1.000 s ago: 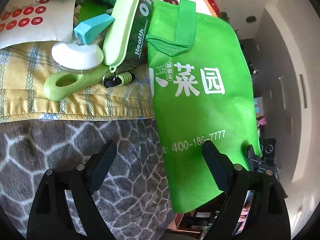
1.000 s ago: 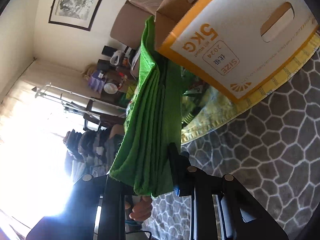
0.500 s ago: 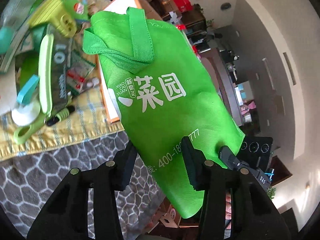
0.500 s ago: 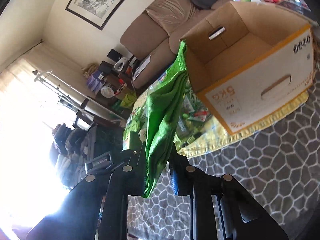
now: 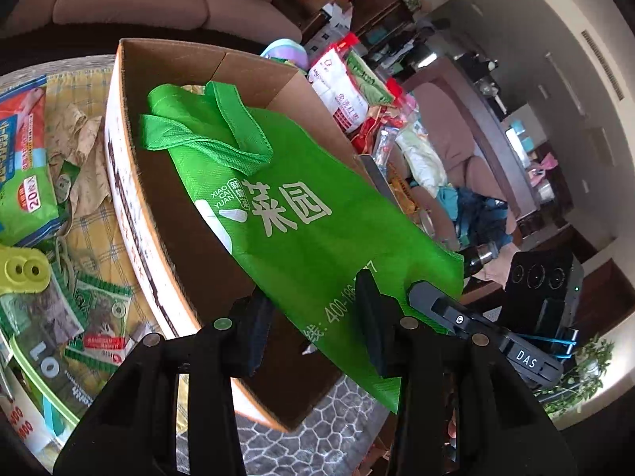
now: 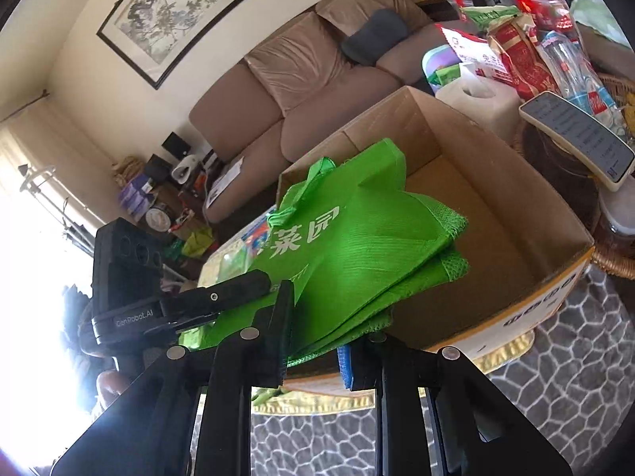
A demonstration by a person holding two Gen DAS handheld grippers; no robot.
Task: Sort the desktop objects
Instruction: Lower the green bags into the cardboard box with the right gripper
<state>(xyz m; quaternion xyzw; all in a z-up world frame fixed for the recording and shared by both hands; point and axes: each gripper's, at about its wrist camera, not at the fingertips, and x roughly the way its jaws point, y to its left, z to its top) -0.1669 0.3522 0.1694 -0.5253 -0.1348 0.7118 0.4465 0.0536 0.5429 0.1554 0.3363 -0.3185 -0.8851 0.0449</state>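
I hold the folded green bag (image 5: 301, 214) by its bottom edge with both tools, suspended over the open cardboard box (image 5: 131, 214), its handles (image 5: 206, 131) hanging above the box's interior. My left gripper (image 5: 313, 317) has its jaws closing on the bag's lower edge, with the fabric between them; one finger lies under the cloth and is partly hidden, so the contact on that side is hard to judge. My right gripper (image 6: 313, 337) is clenched on the bag's stacked folds; its blue-padded finger (image 6: 345, 369) is mostly covered by the fabric. The opposite tool appears in each view as a dark housing, cut off by the bag. The box stands on a yellow cloth (image 5: 91, 234) over a grey patterned cover (image 6: 575, 357). Packets (image 5: 24, 182) and a lime-green plastic piece (image 5: 24, 273) lie left of the box, cropped by the frame. The phone (image 6: 575, 135) on a jar to the right is readable only as a screen. Glare from the window washes out the right wrist view's left side.
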